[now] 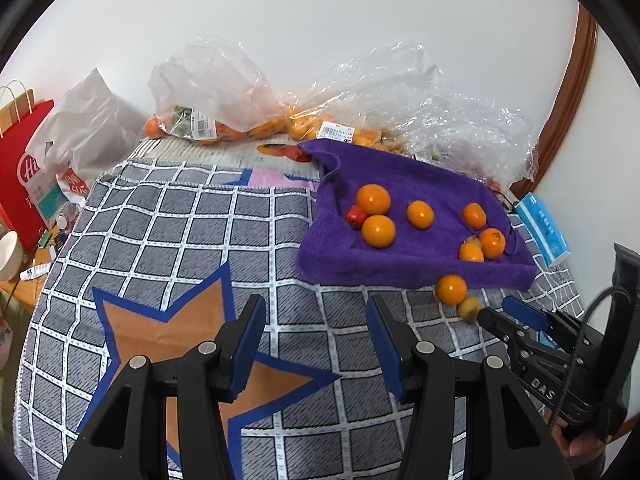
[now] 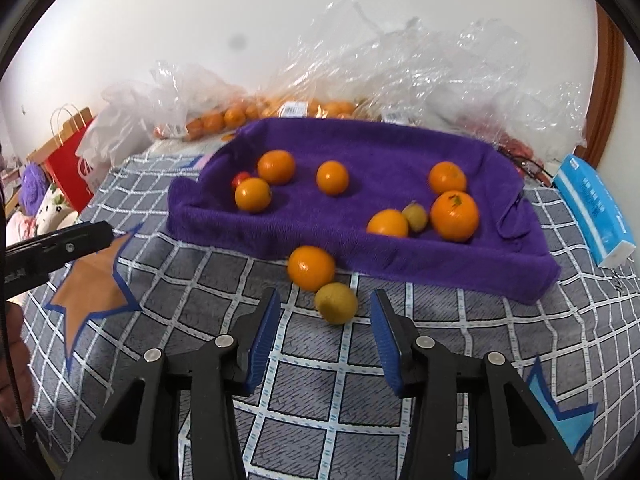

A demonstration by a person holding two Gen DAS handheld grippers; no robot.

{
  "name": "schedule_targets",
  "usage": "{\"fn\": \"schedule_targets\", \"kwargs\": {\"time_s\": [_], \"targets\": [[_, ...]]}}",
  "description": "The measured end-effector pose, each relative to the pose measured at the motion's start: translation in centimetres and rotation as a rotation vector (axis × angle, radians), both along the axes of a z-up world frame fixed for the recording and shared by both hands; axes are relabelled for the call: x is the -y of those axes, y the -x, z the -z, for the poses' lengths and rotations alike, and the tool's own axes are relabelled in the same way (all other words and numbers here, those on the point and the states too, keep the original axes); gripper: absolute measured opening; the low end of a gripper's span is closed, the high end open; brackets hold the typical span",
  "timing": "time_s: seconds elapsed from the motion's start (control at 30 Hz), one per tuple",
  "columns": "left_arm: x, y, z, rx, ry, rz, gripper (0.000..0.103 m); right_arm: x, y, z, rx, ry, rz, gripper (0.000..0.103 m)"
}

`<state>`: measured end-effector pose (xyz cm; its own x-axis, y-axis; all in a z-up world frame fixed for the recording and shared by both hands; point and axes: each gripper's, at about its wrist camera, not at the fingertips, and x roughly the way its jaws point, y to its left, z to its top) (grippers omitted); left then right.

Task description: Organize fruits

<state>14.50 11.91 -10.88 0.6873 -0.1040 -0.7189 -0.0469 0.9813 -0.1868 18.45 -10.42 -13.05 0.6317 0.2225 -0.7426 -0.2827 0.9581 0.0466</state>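
Your purple towel [image 2: 360, 152] holds six oranges [image 2: 455, 216], one small yellowish fruit [image 2: 415, 216] and one small red fruit [image 2: 240, 178] half hidden behind an orange near its left end. Two more pieces lie off the towel on the checked blanket [image 2: 320, 392], just beside the towel's near edge: one orange [image 2: 311, 268] and one yellow-green fruit [image 2: 336, 303], touching each other.

Your right gripper [image 2: 325, 316] stands partly open, nothing pressed between its blue pads; the yellow-green fruit sits just ahead of its tips, in line with the gap. Your left gripper [image 1: 316, 320] is also partly open and empty, above bare blanket near an orange star patch [image 1: 172, 328].

Along the blanket's far edge lie three clear plastic bags [image 1: 216, 80]. Two show oranges through the film; the third, at the far right, is too crumpled to read. A blue tissue pack [image 2: 592, 212] lies at the right edge, past the towel. A red paper bag [image 1: 20, 168] stands off the left edge, cut off by the lens rim.

The near left half of the blanket is open; the towel takes up the far right part.
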Motion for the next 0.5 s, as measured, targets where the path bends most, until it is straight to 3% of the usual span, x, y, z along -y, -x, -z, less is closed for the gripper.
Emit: {"fn": "schedule_targets", "kwargs": {"time_s": [0.3,0.4,0.5], "targets": [[-0.1,0.1,2.3,-0.039,0.043,-0.018,0.05,0.2,-1.6,2.0,-0.034,0.007,0.02,0.039],[0.1,0.3,2.6,-0.047,0.029,-0.023,0.05,0.3,-1.9,2.5,-0.05,-0.005,0.012,0.029],[0.4,0.7,2.9,-0.042,0.008,-0.028,0.05,0.2,-1.7,2.5,-0.038,0.0,0.007,0.029]]}}
